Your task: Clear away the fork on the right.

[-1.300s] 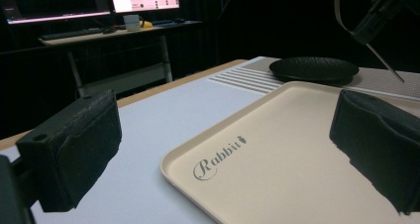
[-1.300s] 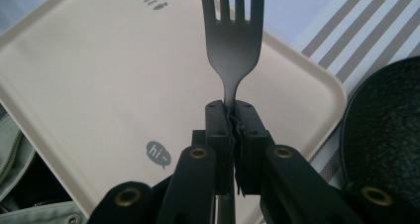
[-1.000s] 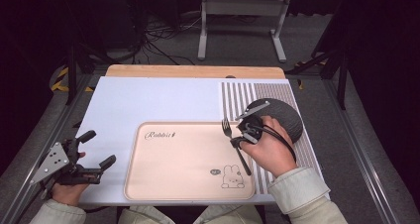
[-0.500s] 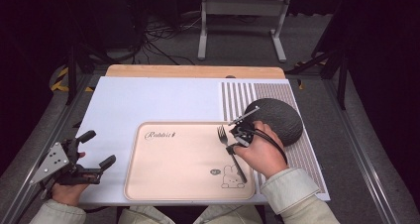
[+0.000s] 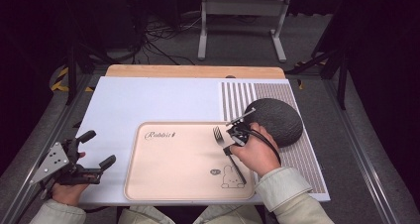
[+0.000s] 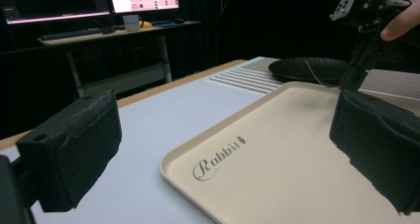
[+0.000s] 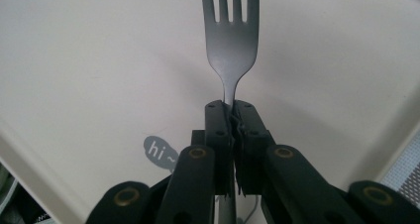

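Note:
A dark metal fork (image 5: pixel 221 137) (image 7: pixel 230 40) is clamped by its neck in my right gripper (image 5: pixel 232 140) (image 7: pixel 232 116), tines pointing away from me over the right part of the beige tray (image 5: pixel 173 159) (image 7: pixel 89 60). Its handle runs back under the hand. The tray carries the word "Rabbit" and a small rabbit drawing. My left gripper (image 5: pixel 94 148) (image 6: pixel 223 149) is held at the table's left front corner, beside the tray, jaws wide apart with nothing between them. From the left gripper view the tray (image 6: pixel 277 149) lies ahead and the right gripper (image 6: pixel 369 30) hangs above its far side.
A dark round plate (image 5: pixel 275 120) (image 6: pixel 312 68) lies on the striped mat (image 5: pixel 297 154) right of the tray, close behind my right hand. A pale sheet (image 5: pixel 143 100) covers the table. A metal stand (image 5: pixel 242 16) and cables are on the floor beyond.
My right gripper has carried the fork leftward, off the dark plate's edge and further over the tray. The left gripper has stayed where it was.

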The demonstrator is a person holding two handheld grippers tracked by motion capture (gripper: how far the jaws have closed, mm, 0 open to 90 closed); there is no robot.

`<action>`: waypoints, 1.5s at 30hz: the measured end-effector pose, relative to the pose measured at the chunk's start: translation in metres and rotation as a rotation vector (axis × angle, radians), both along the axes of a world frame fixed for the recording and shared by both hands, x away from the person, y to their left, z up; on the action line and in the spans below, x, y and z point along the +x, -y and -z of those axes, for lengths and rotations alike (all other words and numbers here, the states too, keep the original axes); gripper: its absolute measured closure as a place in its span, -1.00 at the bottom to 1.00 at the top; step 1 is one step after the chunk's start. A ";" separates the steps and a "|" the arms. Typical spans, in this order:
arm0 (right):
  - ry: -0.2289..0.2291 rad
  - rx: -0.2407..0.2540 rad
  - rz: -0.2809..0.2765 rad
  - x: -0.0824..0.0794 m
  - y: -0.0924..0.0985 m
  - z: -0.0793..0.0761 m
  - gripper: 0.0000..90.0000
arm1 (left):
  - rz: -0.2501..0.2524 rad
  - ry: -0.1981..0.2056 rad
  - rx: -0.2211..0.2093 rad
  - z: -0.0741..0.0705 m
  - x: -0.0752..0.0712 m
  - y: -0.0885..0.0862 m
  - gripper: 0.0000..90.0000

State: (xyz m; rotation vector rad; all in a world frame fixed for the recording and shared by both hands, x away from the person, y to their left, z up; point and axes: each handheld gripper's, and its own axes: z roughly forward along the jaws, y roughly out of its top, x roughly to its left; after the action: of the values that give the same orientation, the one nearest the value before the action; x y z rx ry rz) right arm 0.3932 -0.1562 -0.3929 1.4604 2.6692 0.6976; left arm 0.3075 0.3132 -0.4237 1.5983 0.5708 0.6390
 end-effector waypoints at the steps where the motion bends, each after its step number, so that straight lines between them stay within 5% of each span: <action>1: 0.000 0.002 0.004 0.001 0.000 0.002 0.92 | 0.000 -0.001 0.000 0.000 0.000 0.000 -0.99; 15: -0.005 0.010 0.028 0.011 -0.002 0.020 0.90 | 0.002 0.000 -0.001 0.000 0.000 0.000 -0.99; 31: 0.012 0.011 0.020 0.010 -0.006 0.019 0.79 | 0.003 0.000 -0.001 0.000 0.000 -0.001 -0.99; 38: 0.104 -0.028 -0.131 0.011 -0.008 0.013 1.00 | 0.002 0.001 -0.003 0.000 0.000 0.000 -0.99; 45: 0.175 -0.084 -0.389 0.014 -0.018 0.009 1.00 | 0.002 0.002 -0.002 0.000 0.000 0.000 -0.99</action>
State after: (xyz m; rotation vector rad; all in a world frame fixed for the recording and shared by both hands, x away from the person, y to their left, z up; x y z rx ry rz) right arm 0.4071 -0.1380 -0.4015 0.8237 2.8257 0.6807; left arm 0.3075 0.3134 -0.4238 1.5955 0.5680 0.6381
